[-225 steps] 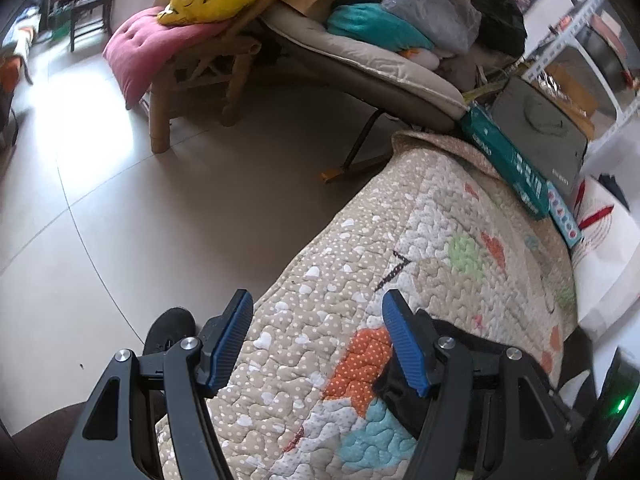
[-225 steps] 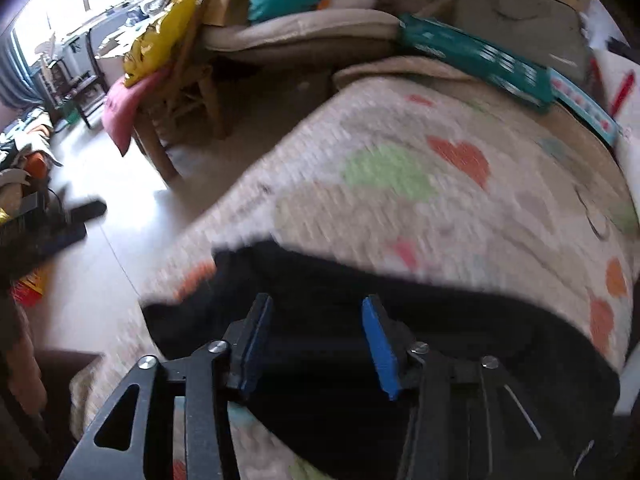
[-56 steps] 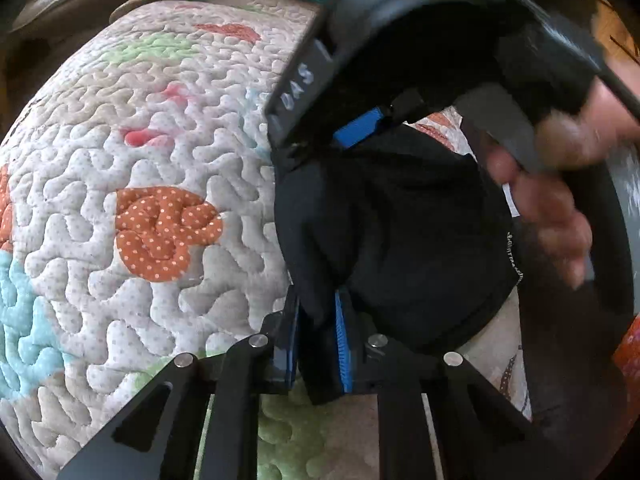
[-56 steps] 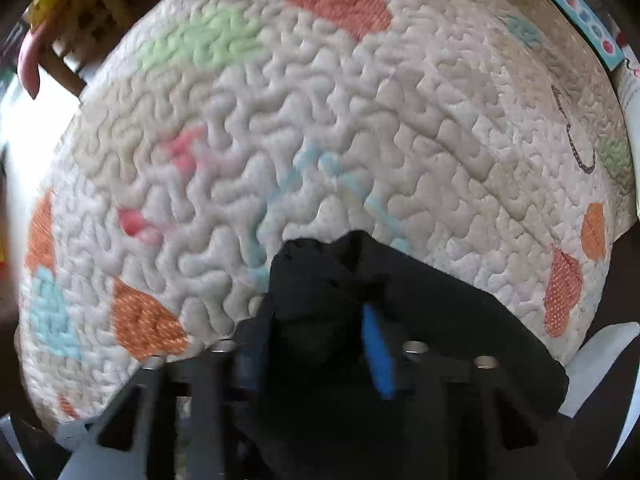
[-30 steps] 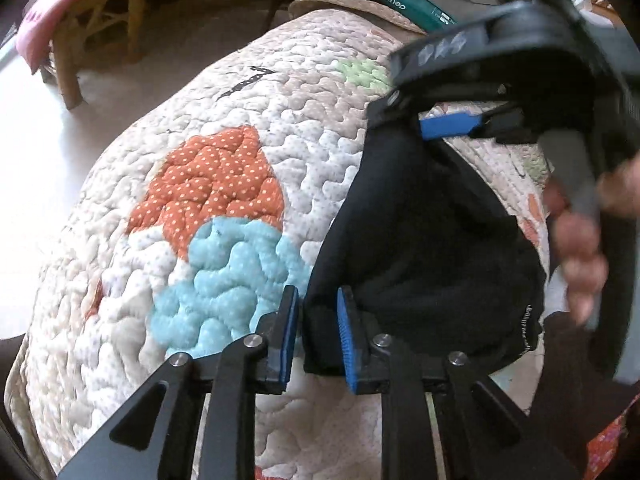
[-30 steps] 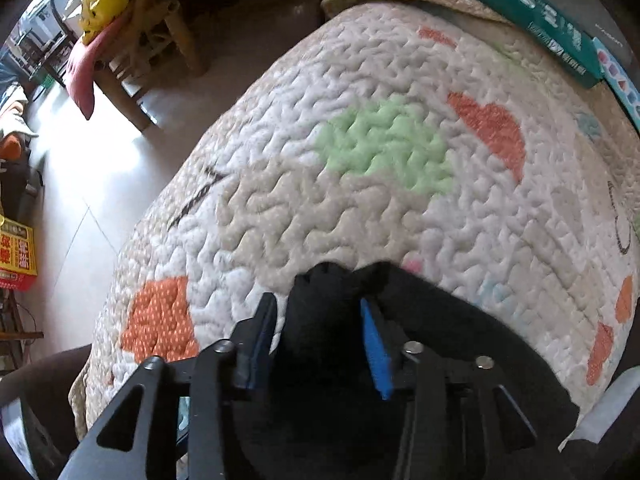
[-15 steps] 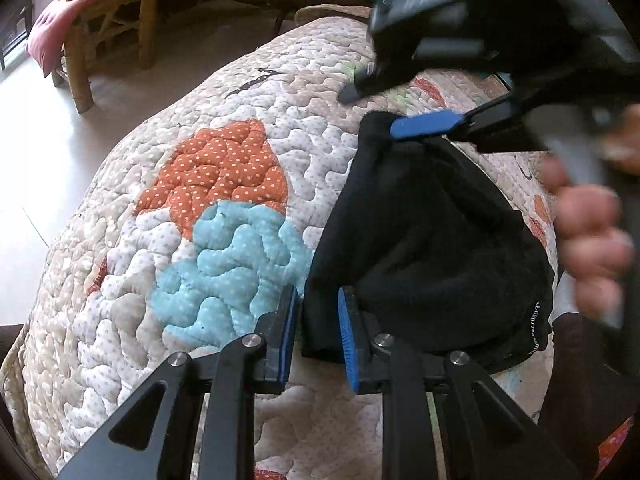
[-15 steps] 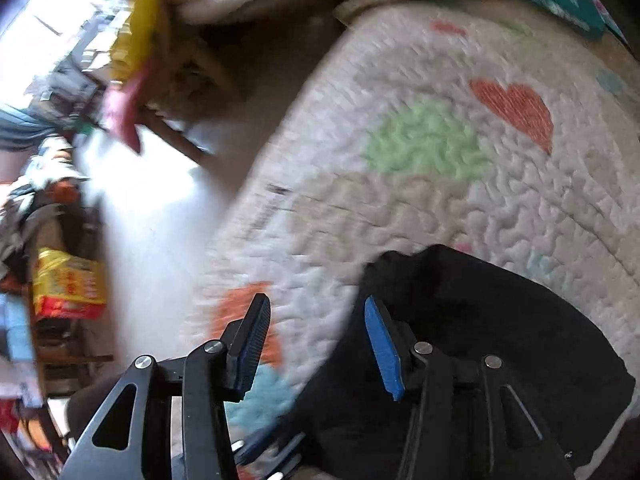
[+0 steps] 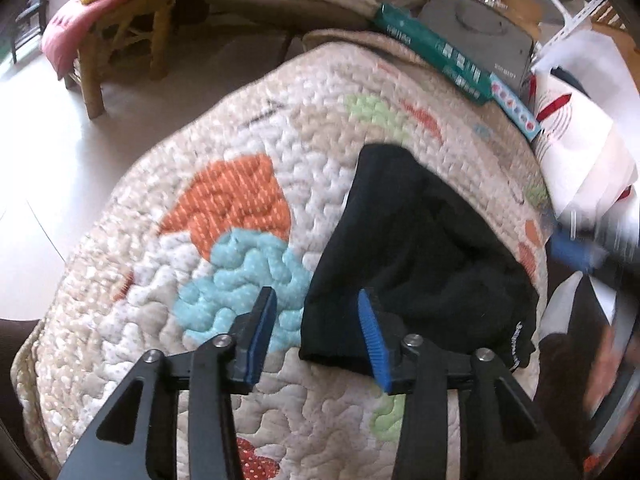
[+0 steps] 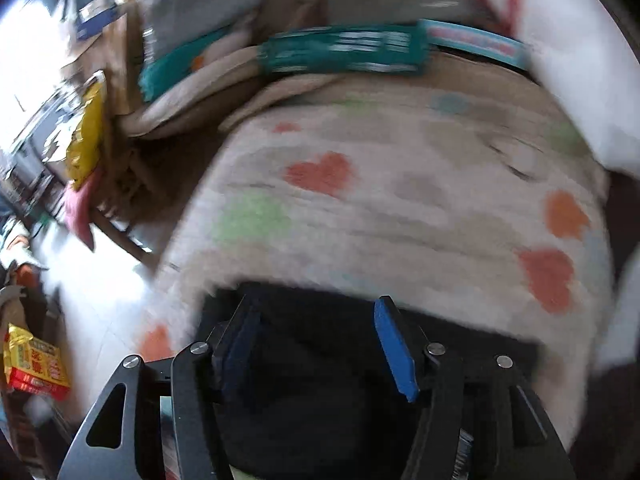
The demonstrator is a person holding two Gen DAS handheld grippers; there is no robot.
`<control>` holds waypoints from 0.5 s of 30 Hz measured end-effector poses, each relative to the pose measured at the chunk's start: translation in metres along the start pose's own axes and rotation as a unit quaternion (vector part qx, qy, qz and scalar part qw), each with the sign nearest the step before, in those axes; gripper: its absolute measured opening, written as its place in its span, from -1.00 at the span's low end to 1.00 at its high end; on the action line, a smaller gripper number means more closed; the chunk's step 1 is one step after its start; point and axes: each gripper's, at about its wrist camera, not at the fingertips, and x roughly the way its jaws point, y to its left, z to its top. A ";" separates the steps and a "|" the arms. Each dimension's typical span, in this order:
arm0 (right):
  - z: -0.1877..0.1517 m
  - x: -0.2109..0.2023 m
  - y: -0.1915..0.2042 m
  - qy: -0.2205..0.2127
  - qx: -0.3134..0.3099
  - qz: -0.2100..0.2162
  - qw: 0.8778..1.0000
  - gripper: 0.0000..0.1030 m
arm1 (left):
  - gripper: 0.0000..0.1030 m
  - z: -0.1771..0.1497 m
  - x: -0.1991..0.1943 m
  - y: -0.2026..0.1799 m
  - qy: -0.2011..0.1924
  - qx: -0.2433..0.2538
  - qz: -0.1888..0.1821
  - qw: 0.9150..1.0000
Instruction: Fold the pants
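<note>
Black pants (image 9: 420, 256), folded small, lie released on the quilt (image 9: 224, 200) just ahead of my left hand-held gripper (image 9: 316, 336) and under my right hand-held gripper (image 10: 316, 344), both now opening off the cloth they clamped a moment ago, so this fold looks done.

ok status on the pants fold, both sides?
Left hand-held gripper opening, pants corner between the pads, unpinched. Right hand-held gripper opening above the cloth. Black pants bunched on the quilt. Nothing in the way.
</note>
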 end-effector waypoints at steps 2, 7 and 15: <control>-0.030 -0.002 -0.029 0.013 0.019 -0.014 1.000 0.25 | -0.08 0.001 -0.008 -0.001 -0.021 0.008 0.006 1.000; -0.078 0.013 -0.046 0.051 0.042 0.021 0.998 0.23 | 0.00 0.004 -0.018 -0.004 -0.048 0.023 0.018 0.998; -0.102 0.059 0.000 0.083 0.011 0.042 0.996 -0.25 | 0.01 0.000 -0.007 -0.006 -0.029 0.034 0.018 0.999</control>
